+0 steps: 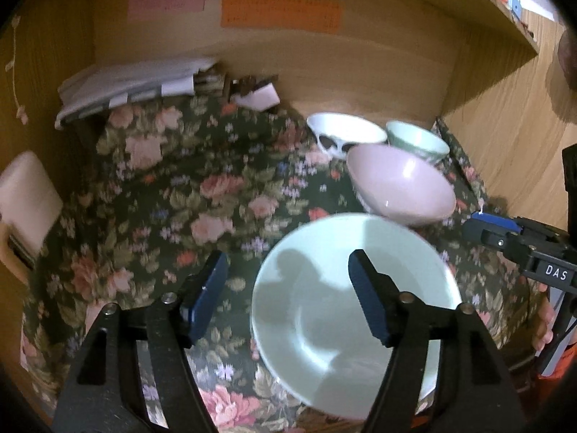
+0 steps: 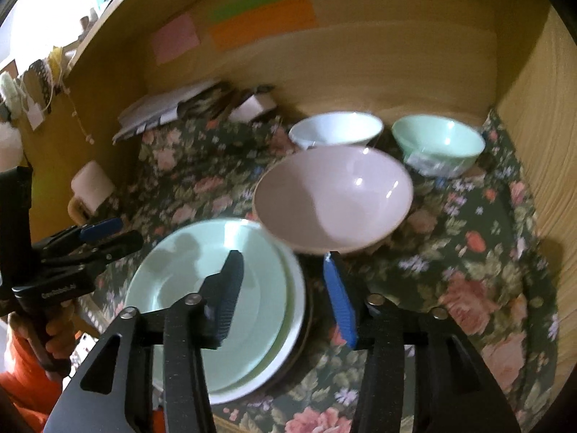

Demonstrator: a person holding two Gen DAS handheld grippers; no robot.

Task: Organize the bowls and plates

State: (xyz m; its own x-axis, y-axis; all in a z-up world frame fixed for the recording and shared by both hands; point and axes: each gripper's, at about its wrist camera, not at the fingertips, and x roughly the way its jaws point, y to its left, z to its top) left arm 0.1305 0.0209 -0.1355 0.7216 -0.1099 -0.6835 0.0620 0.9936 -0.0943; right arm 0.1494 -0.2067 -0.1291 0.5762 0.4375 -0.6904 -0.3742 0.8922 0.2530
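Observation:
A pale green plate [image 1: 360, 288] [image 2: 202, 274] tops a stack of plates near the front of the flowered cloth. A pink bowl [image 1: 400, 184] [image 2: 331, 195] sits just behind it. A white bowl [image 1: 346, 133] [image 2: 335, 128] and a mint green bowl [image 1: 418, 140] [image 2: 438, 144] stand at the back right. My left gripper [image 1: 288, 296] is open above the plate's left rim, empty; it also shows in the right wrist view [image 2: 108, 232]. My right gripper [image 2: 281, 292] is open over the plate stack's right edge, in front of the pink bowl; it also shows in the left wrist view [image 1: 487, 227].
The desk is boxed in by wooden walls [image 1: 360, 72] with colored notes [image 1: 281, 11]. A pile of papers [image 1: 126, 86] and a small box [image 1: 256, 97] lie at the back left. A white mug-like object [image 1: 25, 195] stands at the left edge.

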